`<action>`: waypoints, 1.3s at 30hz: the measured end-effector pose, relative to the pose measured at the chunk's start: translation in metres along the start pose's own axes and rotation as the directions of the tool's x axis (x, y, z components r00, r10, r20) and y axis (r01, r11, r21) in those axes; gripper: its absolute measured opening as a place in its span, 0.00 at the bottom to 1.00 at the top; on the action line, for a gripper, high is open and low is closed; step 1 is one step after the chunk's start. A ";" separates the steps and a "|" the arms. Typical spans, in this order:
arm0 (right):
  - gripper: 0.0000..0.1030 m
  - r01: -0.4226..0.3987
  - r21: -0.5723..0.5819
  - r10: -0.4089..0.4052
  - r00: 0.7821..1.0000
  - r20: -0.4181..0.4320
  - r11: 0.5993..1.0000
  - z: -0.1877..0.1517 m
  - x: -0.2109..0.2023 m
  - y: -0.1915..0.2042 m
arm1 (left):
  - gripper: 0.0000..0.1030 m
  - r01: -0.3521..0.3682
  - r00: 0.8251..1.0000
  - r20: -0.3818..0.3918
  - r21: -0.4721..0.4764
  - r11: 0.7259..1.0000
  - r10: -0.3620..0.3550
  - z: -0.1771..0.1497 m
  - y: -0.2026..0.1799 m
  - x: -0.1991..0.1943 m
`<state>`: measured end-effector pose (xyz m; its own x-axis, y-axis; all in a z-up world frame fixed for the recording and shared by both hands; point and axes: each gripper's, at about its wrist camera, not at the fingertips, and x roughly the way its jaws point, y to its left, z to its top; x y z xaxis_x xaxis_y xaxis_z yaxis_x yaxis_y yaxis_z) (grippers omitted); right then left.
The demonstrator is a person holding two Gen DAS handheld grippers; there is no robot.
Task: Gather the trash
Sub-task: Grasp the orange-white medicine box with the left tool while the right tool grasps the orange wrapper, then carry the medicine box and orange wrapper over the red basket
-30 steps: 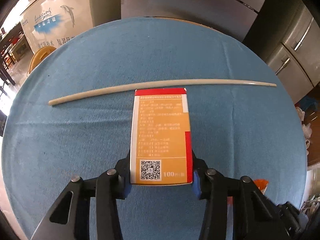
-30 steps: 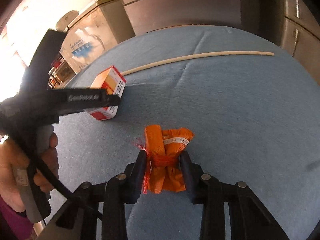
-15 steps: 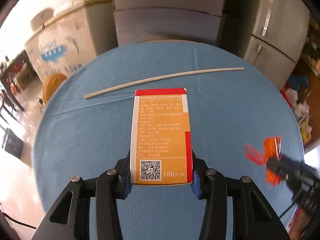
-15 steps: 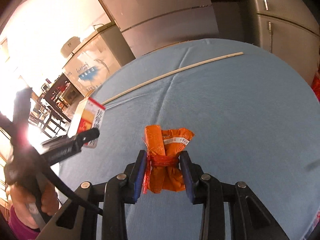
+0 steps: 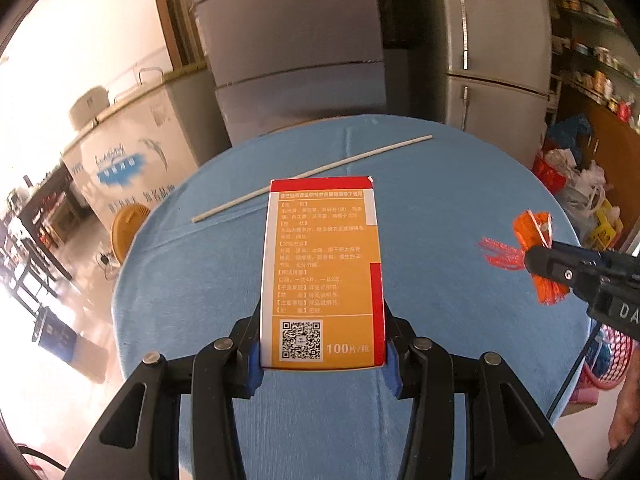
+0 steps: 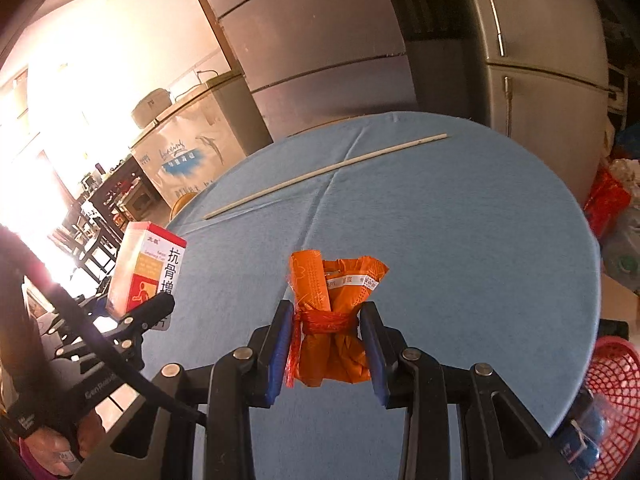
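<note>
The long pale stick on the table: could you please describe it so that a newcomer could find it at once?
Start from the round table under the blue cloth. Toward its far side, near the grey refrigerators, lies the stick, flat and slanting across the cloth. It is the only thin cream-coloured thing there, and the only item no gripper holds.

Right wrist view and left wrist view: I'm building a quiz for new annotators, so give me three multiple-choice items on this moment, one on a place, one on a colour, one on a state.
1. Where does the long pale stick lie?
A. on the blue tablecloth
B. in the red basket
C. in the left tongs

2. What colour is the tied bundle?
A. green
B. orange
C. white

3. What are the left tongs doing?
A. hanging open
B. shut on the stick
C. shut on the medicine box

Answers: A, the stick rests on the tablecloth; B, the bundle in the right tongs is orange; C, the left tongs clamp the medicine box.
</note>
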<state>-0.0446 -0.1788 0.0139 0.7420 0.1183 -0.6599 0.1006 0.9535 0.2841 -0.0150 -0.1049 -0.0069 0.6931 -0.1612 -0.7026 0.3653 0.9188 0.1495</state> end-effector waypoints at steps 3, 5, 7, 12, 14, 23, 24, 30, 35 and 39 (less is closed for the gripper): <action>0.36 0.001 -0.006 -0.001 1.000 0.012 1.000 -0.005 -0.013 0.000 | 0.47 -0.011 1.000 0.022 0.014 1.000 0.011 -0.005 -0.005 -0.015; 0.36 -0.003 -0.011 0.003 1.000 0.020 1.000 -0.007 -0.022 0.002 | 0.47 -0.016 0.999 0.034 0.018 1.000 0.016 -0.008 -0.008 -0.023; 0.36 -0.005 -0.015 0.005 1.000 0.028 1.000 -0.009 -0.026 0.002 | 0.47 -0.025 0.999 0.045 0.022 0.999 0.024 -0.009 -0.010 -0.032; 0.36 -0.014 -0.026 0.015 0.999 0.042 1.000 -0.015 -0.040 0.005 | 0.47 -0.033 0.997 0.071 0.043 0.999 0.030 -0.009 -0.016 -0.043; 0.36 -0.018 -0.030 0.020 0.999 0.044 0.999 -0.016 -0.045 0.006 | 0.47 -0.039 0.996 0.085 0.051 0.998 0.034 -0.011 -0.020 -0.050; 0.36 -0.028 -0.055 0.031 0.997 0.066 0.998 -0.021 -0.060 0.010 | 0.47 -0.052 0.993 0.108 0.076 0.996 0.044 -0.017 -0.029 -0.062; 0.36 -0.029 -0.056 0.032 0.997 0.067 0.998 -0.021 -0.061 0.010 | 0.47 -0.052 0.993 0.107 0.078 0.996 0.044 -0.018 -0.030 -0.062; 0.36 -0.033 -0.061 0.038 0.997 0.070 0.998 -0.023 -0.066 0.009 | 0.47 -0.057 0.994 0.101 0.086 0.995 0.048 -0.017 -0.033 -0.065; 0.36 -0.037 -0.070 0.042 0.996 0.074 0.997 -0.023 -0.069 0.008 | 0.47 -0.061 0.994 0.100 0.095 0.994 0.051 -0.017 -0.038 -0.067; 0.36 -0.040 -0.077 0.047 0.996 0.081 0.996 -0.024 -0.071 0.007 | 0.47 -0.064 0.994 0.099 0.102 0.993 0.054 -0.018 -0.042 -0.067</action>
<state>-0.1129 -0.1744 0.0462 0.7972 0.1398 -0.5874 0.0193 0.9665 0.2561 -0.0882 -0.1257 0.0214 0.7702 -0.1462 -0.6208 0.3811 0.8859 0.2643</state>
